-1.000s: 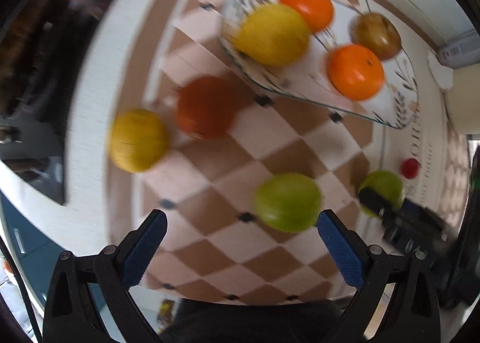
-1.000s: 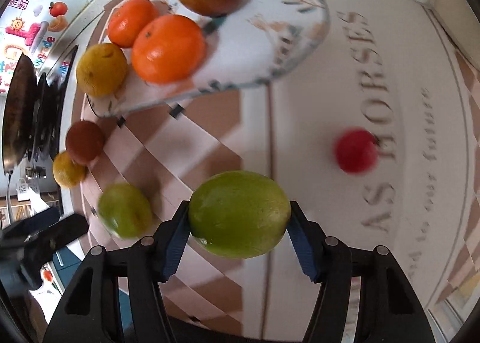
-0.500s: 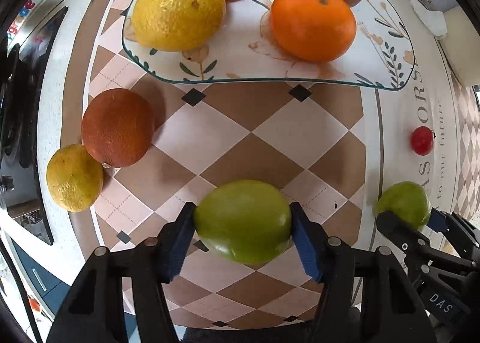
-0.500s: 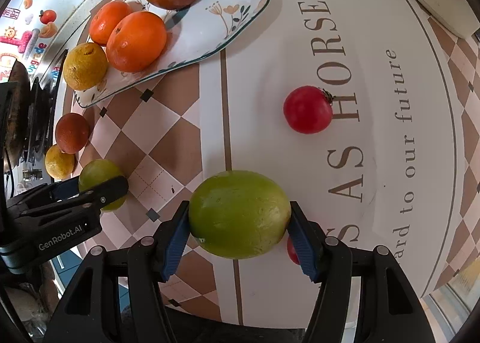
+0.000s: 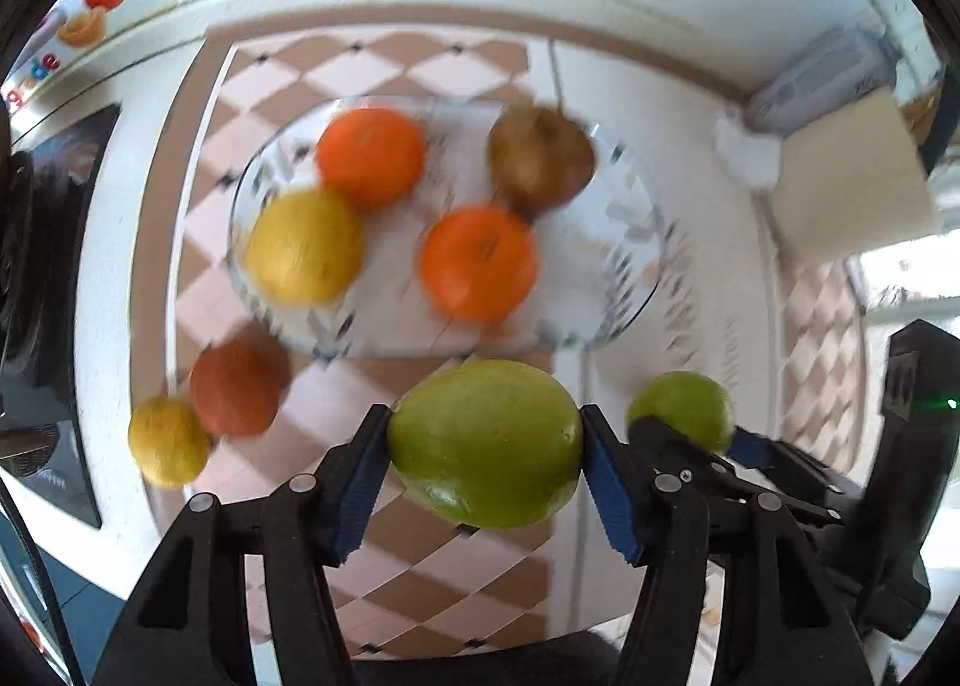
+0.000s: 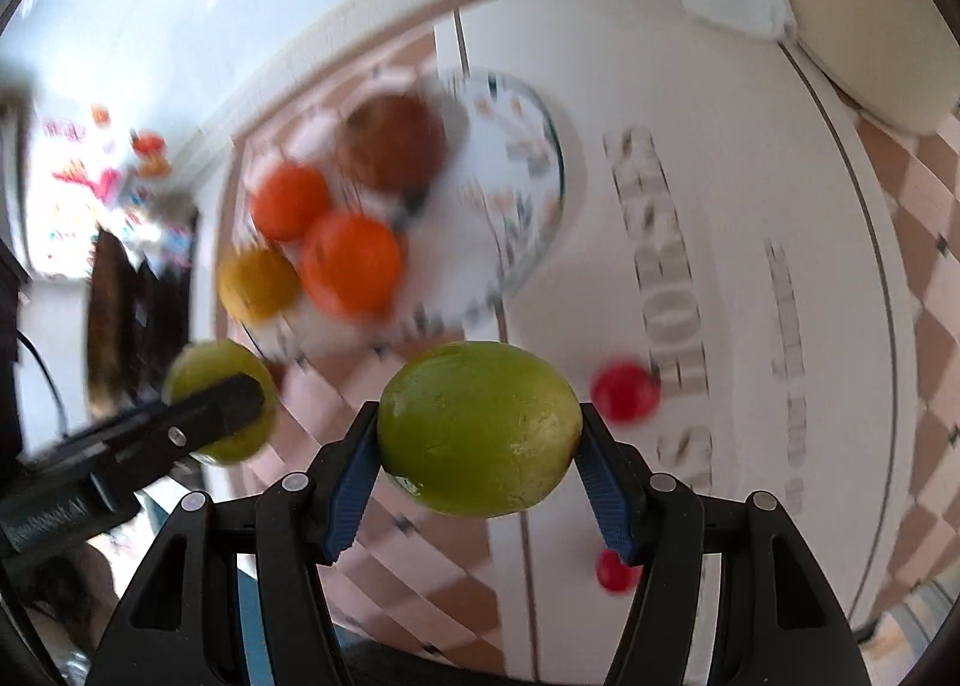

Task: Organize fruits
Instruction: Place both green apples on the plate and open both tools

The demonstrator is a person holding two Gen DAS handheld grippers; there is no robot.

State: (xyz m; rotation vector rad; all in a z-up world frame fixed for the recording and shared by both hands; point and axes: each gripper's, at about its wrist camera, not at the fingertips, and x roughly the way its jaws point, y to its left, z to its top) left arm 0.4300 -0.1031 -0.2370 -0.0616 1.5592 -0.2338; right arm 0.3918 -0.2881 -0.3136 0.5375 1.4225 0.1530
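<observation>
The left gripper [image 5: 485,467] was clamped on a green fruit [image 5: 486,440], its blue pads pressed against both sides, the fruit held clear above the checkered tablecloth [image 5: 384,554]. The right gripper [image 6: 477,461] likewise gripped a second green fruit [image 6: 478,428] between its pads, and in the left wrist view that pair showed just to the right, close beside the first. Beyond both claws lay a glass plate [image 5: 630,266] with a leaf pattern, blurred by motion. On it rested four fruits: a yellow citrus [image 5: 303,245] at the left, an orange [image 5: 370,157] behind it and touching it, a second orange [image 5: 478,263] toward the middle, and a brown fruit [image 5: 540,157] at the back; the right part of the plate was bare. On the cloth to the left of the plate sat a dark reddish-orange fruit [image 5: 237,386] and, touching it, a small yellow fruit [image 5: 168,441]. In the right wrist view a small red fruit [image 6: 624,391] lay on the white lettered panel [image 6: 750,206] to the right of the held fruit, with another red one [image 6: 613,571] partly hidden behind the right finger.
</observation>
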